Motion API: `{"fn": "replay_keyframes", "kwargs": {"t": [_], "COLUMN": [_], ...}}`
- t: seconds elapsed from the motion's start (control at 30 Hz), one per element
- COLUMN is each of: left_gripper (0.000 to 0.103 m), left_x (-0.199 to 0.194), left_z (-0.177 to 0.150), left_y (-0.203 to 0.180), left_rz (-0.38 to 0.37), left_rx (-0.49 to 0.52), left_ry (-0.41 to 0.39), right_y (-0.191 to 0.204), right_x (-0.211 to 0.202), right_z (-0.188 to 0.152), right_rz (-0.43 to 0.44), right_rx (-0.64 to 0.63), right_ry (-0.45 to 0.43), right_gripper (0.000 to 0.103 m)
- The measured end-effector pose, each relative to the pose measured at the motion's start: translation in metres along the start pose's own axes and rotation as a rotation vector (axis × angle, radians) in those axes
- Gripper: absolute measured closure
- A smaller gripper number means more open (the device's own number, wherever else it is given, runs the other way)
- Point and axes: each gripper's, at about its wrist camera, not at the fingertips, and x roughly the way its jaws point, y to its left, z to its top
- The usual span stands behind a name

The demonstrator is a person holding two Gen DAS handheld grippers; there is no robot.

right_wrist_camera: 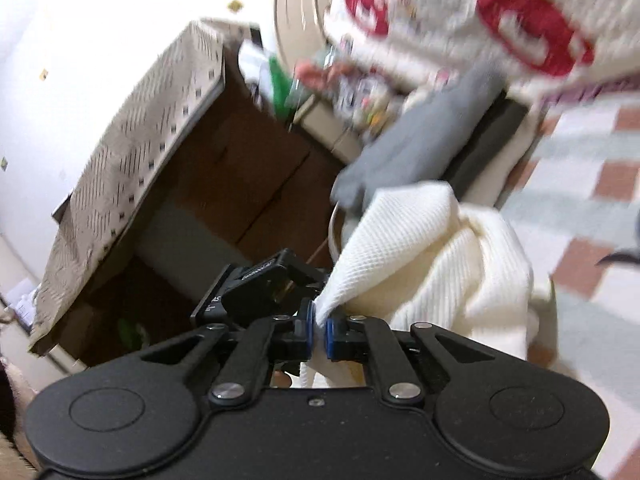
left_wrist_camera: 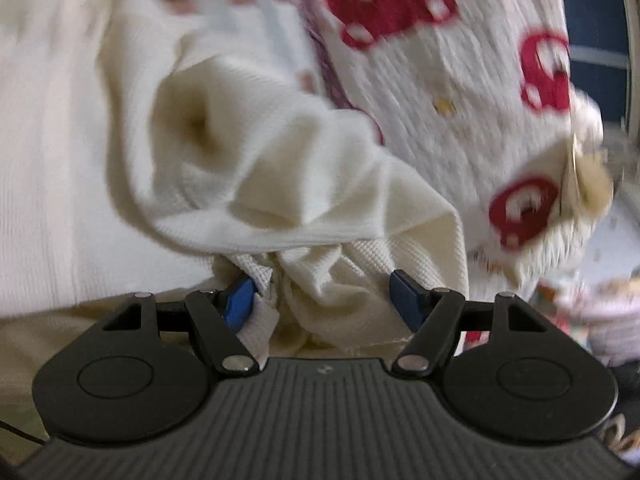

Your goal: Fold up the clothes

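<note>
While the right claw [right_wrist_camera: 319, 334] is clenched on a corner of the cream waffle-knit garment [right_wrist_camera: 452, 256], soft, light bunched cloth lies between the left claw's [left_wrist_camera: 324, 300] parted jaws; hems are judged the surest hold.

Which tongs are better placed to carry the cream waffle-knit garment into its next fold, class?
Right. The right tongs are shut on a corner of the cream waffle-knit garment; the left tongs stand open with bunched fabric loose between them.
</note>
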Motion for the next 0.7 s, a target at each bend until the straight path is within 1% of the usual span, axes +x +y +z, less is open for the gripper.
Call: {"fn": "replay_keyframes", "kwargs": {"t": [0.07,0.17,0.23,0.27,0.3,0.33,0.37,0.4,0.47,0.5,0.53,0.57,0.63,0.7], "left_gripper": [0.033,0.034,0.035,0.036,0.036,0.036,0.036,0.036,0.036,0.037,0.038,0.038,0.037,0.035], "left_x": [0.015,0.044,0.066,0.076,0.084,0.089,0.094,0.1,0.111,0.116,0.121,0.127,0.137,0.147], "left_z": [0.002,0.005,0.004,0.002,0.0,-0.003,-0.005,-0.008,-0.014,-0.016,-0.019,-0.022,-0.027,-0.033], "left_y": [-0.041,-0.104,-0.131,-0.135,-0.133,-0.124,-0.116,-0.107,-0.089,-0.08,-0.071,-0.062,-0.045,-0.031], "left_rz": [0.005,0.001,-0.006,0.003,0.022,0.056,0.09,0.123,0.191,0.225,0.259,0.293,0.361,0.419], "left_rx": [0.104,0.273,0.365,0.402,0.437,0.468,0.499,0.53,0.592,0.623,0.653,0.684,0.745,0.801], "left_ry": [0.049,0.114,0.142,0.141,0.141,0.145,0.149,0.153,0.161,0.165,0.168,0.172,0.179,0.183], "right_y": [0.01,0.029,0.038,0.036,0.032,0.024,0.01,-0.008,-0.05,-0.069,-0.087,-0.102,-0.121,-0.128], "right_x": [-0.029,-0.07,-0.094,-0.106,-0.116,-0.124,-0.129,-0.129,-0.125,-0.123,-0.123,-0.125,-0.131,-0.138], "right_z": [0.013,0.034,0.043,0.044,0.044,0.042,0.038,0.034,0.024,0.018,0.011,0.007,0.007,0.016], "right_rz": [-0.02,-0.066,-0.128,-0.18,-0.255,-0.352,-0.483,-0.643,-0.957,-1.073,-1.121,-1.143,-1.168,-1.199], "right_rx": [-0.023,-0.096,-0.15,-0.161,-0.167,-0.178,-0.183,-0.174,-0.148,-0.131,-0.1,-0.055,0.024,0.064], "right_ry": [-0.075,-0.189,-0.256,-0.286,-0.309,-0.317,-0.312,-0.284,-0.184,-0.138,-0.104,-0.088,-0.087,-0.082], "right_gripper": [0.093,0.094,0.094,0.094,0.094,0.094,0.094,0.094,0.094,0.094,0.094,0.094,0.095,0.095]}}
